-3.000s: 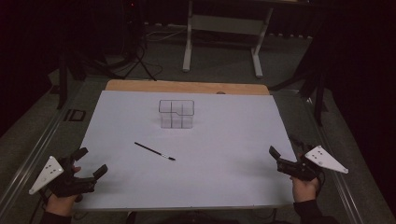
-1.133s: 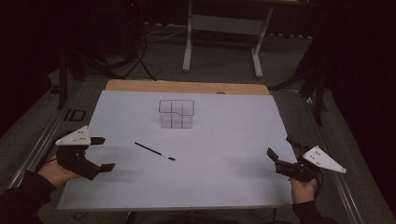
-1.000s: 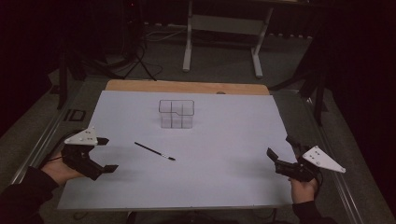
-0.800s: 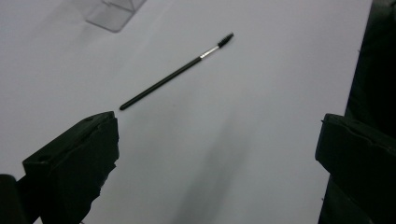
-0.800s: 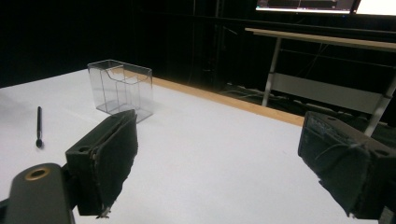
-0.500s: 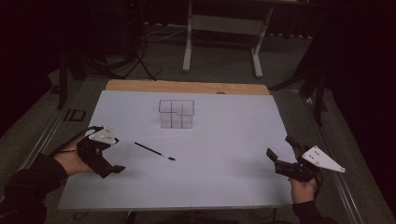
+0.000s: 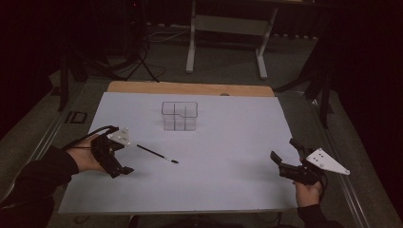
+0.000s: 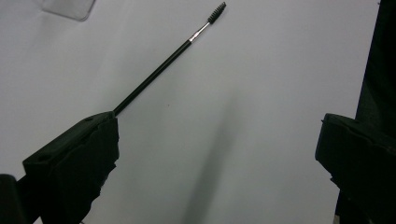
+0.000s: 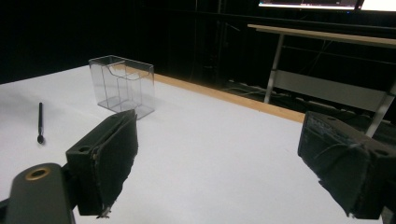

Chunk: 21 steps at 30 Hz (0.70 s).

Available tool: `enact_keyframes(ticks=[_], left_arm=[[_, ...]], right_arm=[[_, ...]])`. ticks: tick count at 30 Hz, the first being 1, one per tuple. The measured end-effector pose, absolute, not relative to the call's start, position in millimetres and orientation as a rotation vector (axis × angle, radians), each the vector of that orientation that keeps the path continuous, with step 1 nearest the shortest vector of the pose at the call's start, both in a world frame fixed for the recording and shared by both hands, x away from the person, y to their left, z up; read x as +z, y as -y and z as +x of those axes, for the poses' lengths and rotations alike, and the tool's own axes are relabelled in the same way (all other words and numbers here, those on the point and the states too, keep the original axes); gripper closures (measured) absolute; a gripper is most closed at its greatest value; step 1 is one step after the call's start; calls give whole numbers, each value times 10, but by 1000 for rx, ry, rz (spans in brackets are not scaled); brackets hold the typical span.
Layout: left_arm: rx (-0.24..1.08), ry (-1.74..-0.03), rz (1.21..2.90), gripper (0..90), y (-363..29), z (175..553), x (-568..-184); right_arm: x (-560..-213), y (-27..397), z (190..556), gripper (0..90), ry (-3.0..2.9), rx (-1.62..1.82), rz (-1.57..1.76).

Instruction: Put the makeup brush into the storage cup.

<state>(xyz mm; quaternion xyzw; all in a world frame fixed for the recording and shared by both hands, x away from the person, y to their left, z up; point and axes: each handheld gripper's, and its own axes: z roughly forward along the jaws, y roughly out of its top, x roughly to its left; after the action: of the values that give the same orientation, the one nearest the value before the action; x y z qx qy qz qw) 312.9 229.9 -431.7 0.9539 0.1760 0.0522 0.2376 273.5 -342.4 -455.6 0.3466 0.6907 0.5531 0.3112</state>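
Black and thin, a mascara-type wand (image 7: 157,154) lying flat on the white sheet of the bench (image 7: 228,190), left of centre, well in front of the clear plastic organiser (image 7: 179,115) standing toward the far edge. Bristled tip pointing to the middle of the bench, plain handle end toward the left gripper (image 7: 121,154).

Step in hand, by the look of it: the approach for the pick-up. Left gripper low over the sheet just beside the handle end, jaws spread wide. In the left gripper view, handle end of the wand (image 8: 159,74) running in against one jaw, the other jaw far off across bare sheet. Touching or just short of it: hard to tell, since the jaw hides the very end. Nothing clamped yet.

Right gripper (image 7: 285,159) parked near the right front corner, well apart from everything, jaws likewise apart and empty; from its view, organiser (image 9: 122,86) and wand (image 9: 40,122) both distant.

Next move, as a judgement: shift sideways to bring the shaft between both jaws, settle down to the sheet, then close squarely across the thin handle. Little margin with so slim a shaft; likely to roll or slip if caught off-centre. Afterwards, probably a lift and carry toward a compartment of the organiser.
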Motion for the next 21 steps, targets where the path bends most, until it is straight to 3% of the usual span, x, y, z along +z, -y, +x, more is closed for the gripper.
enact_keyframes(ticks=[21], left_arm=[[158, -226, 2717, 0, -1987, 3402, -4436]], right_arm=[[-4593, 3414, 2765, 119, -1839, 1427, 928]])
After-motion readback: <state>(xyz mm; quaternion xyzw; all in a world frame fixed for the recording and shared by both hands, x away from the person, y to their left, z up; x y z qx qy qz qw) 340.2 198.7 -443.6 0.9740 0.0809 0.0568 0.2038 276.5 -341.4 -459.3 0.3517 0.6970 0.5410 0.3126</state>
